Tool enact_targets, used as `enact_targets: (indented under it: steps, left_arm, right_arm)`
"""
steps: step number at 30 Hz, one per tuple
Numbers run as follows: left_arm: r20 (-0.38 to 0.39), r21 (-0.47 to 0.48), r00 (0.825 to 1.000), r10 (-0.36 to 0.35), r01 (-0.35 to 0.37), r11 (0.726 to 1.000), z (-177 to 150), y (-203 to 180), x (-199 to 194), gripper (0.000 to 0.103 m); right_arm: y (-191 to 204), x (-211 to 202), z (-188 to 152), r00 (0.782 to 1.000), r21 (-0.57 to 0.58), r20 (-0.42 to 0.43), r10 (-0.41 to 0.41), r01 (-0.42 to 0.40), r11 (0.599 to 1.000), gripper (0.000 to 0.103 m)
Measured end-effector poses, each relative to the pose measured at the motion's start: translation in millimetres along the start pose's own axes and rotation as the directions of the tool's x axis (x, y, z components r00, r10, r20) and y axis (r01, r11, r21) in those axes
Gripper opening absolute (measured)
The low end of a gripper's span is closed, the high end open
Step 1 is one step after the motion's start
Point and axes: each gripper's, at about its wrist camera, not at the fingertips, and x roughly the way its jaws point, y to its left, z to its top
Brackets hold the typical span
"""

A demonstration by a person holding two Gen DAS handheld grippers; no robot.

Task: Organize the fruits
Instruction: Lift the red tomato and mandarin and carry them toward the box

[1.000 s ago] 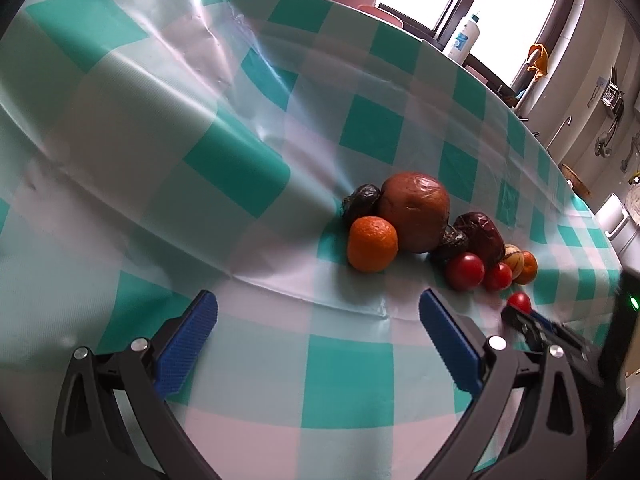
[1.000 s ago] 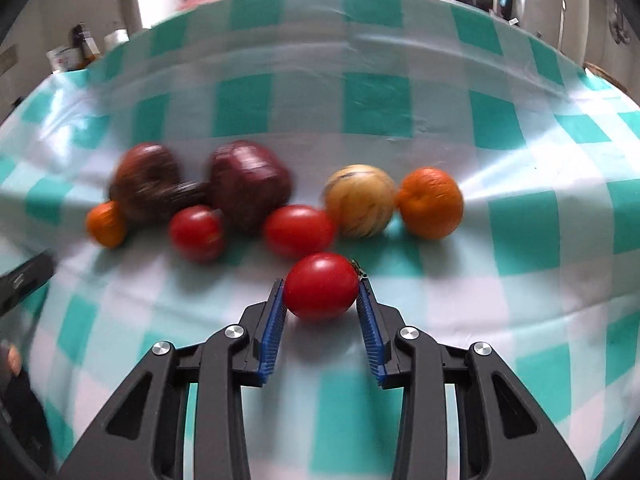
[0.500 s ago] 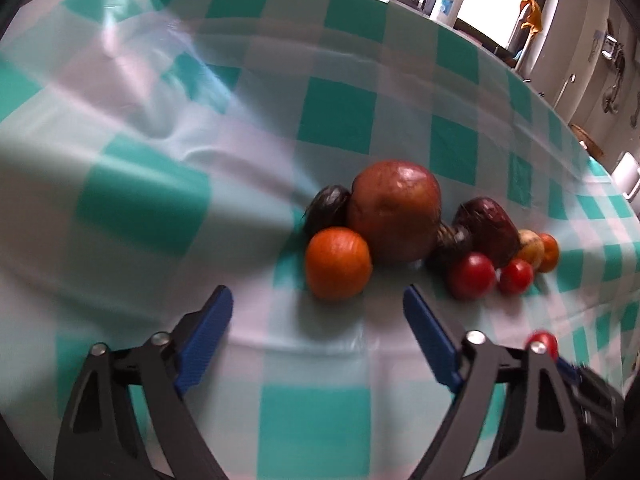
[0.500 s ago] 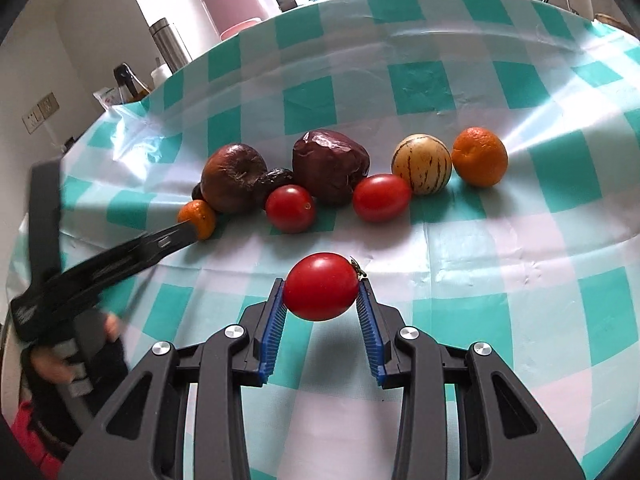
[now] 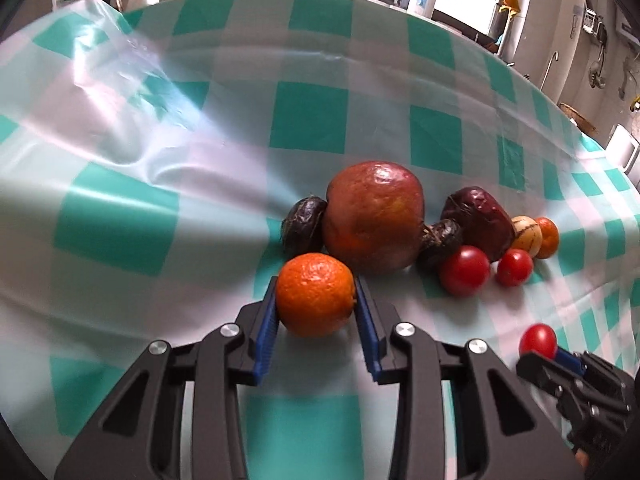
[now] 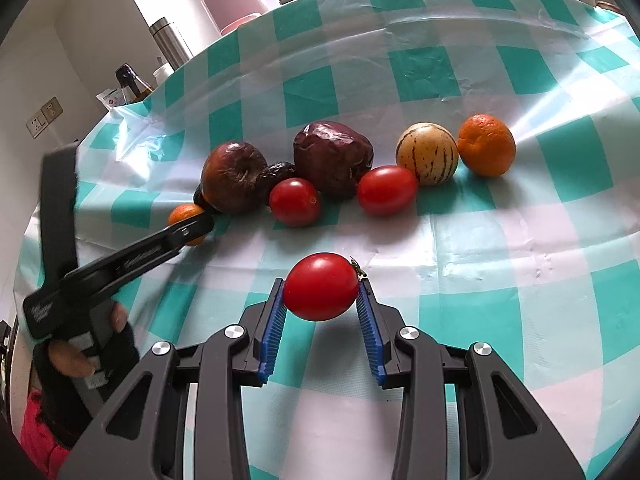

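On the green-and-white checked cloth lies a row of fruit. A small orange at its left end sits between the blue pads of my left gripper. The jaws are closing, and both pads touch the orange's sides. From the right wrist view this gripper reaches in from the left. My right gripper is shut on a red tomato, which it holds just above the cloth in front of the row. The left wrist view shows that tomato at the lower right.
The row holds a big brown-red fruit, two small dark fruits, a wrinkled dark red fruit, two tomatoes, a striped yellow fruit and another orange. A gloved hand grips the left handle. Bottles and a steel flask stand behind the table.
My left gripper came forward over the cloth to the small orange and its wide jaws closed onto it. The right gripper kept its hold on the tomato and drew back from the row.
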Motion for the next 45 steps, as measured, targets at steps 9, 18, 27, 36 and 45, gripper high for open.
enact_targets:
  steps: [9,18,27,36,45]
  left_arm:
    - [0.12,-0.006,0.992,-0.028,0.029,1.0,-19,0,-45,0.036]
    - [0.217,0.003,0.976,-0.025,0.025,1.0,-41,-11,-87,0.036]
    - [0.235,0.045,0.968,-0.088,0.079,0.996,-68,-28,-116,0.036]
    - [0.178,0.072,0.962,-0.208,0.198,0.978,-99,-52,-137,0.036]
    - [0.125,0.227,0.947,-0.296,0.263,0.938,-127,-118,-160,0.036]
  right_arm:
    - [-4,-6,-2,0.999,0.013,0.03,-0.017,0.016,1.0,0.036]
    - [15,-61,-41,0.995,-0.046,0.083,-0.047,0.051,0.998,0.036]
    - [-9,-127,-86,0.987,-0.031,0.113,-0.113,0.117,0.993,0.036]
    - [-35,-190,-127,0.961,-0.042,0.177,-0.214,0.225,0.974,0.036]
    - [-84,-241,-161,0.938,0.049,0.216,-0.272,0.267,0.962,0.036]
